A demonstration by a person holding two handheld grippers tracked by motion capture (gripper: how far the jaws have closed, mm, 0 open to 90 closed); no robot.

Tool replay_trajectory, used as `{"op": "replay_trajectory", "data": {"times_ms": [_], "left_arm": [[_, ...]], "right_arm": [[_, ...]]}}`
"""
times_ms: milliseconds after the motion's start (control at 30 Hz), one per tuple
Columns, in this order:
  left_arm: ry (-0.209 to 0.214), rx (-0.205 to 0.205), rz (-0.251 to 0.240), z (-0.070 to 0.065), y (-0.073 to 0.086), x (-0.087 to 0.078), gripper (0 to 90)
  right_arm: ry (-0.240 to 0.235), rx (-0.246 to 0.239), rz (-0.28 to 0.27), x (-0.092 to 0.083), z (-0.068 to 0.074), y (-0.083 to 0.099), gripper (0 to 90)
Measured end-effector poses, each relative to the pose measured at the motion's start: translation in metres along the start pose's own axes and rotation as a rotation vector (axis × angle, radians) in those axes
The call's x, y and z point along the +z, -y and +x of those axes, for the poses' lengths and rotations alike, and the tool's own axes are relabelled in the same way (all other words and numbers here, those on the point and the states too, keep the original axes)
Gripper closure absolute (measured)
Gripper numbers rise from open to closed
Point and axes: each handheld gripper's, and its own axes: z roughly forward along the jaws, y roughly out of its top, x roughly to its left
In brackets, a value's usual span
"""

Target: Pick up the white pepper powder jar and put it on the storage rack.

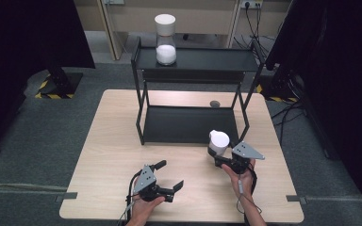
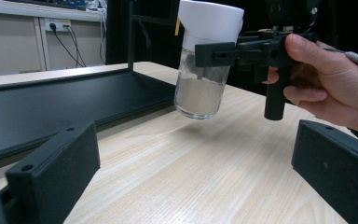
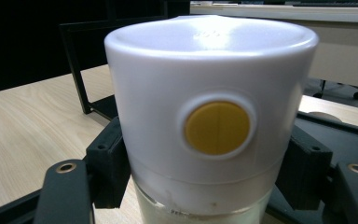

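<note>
1. The right gripper [image 1: 220, 157] was clamped on a glass jar [image 2: 200, 88] with a white lid [image 3: 209, 93], its jaws closed on the neck just under the lid.
2. In the left gripper view the jar hung clear of the wooden table [image 1: 108, 155], tilted a little, just in front of the lower shelf [image 2: 51, 102] of a black rack [image 1: 141, 117].
3. That jar held a pale powder or grain filling roughly its lower half; what it was could not be told.
4. The lid carried one round yellow button [image 3: 217, 128] on its side, facing the right gripper's camera.
5. A second jar [image 1: 165, 40] of the same kind, also white-lidded, stood upright at the left end of the rack's top shelf [image 1: 207, 59], with white contents in its lower part.
6. The left gripper [image 1: 171, 178] had its jaws spread wide, with nothing between them, over the near part of the table, well apart from the held jar.
7. Count: two jars, two grippers, one rack with two shelves, one table, and one small grey round object [image 1: 215, 103] near the rack's far right leg.
</note>
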Motion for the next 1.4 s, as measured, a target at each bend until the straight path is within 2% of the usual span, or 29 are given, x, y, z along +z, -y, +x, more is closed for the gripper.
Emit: {"op": "replay_trajectory", "data": {"times_ms": [567, 1067, 1400], "left_arm": [[0.002, 0.001, -0.001, 0.000, 0.000, 0.000, 0.3], [0.000, 0.003, -0.001, 0.000, 0.001, 0.000, 0.2], [0.000, 0.001, -0.001, 0.000, 0.000, 0.000, 0.3]], "right_arm": [[-0.015, -0.010, -0.014, -0.010, 0.004, -0.018, 30.7], [-0.052, -0.033, -0.024, -0.016, 0.009, -0.046, 30.8], [-0.084, -0.053, -0.032, -0.015, 0.008, -0.072, 30.8]]}}
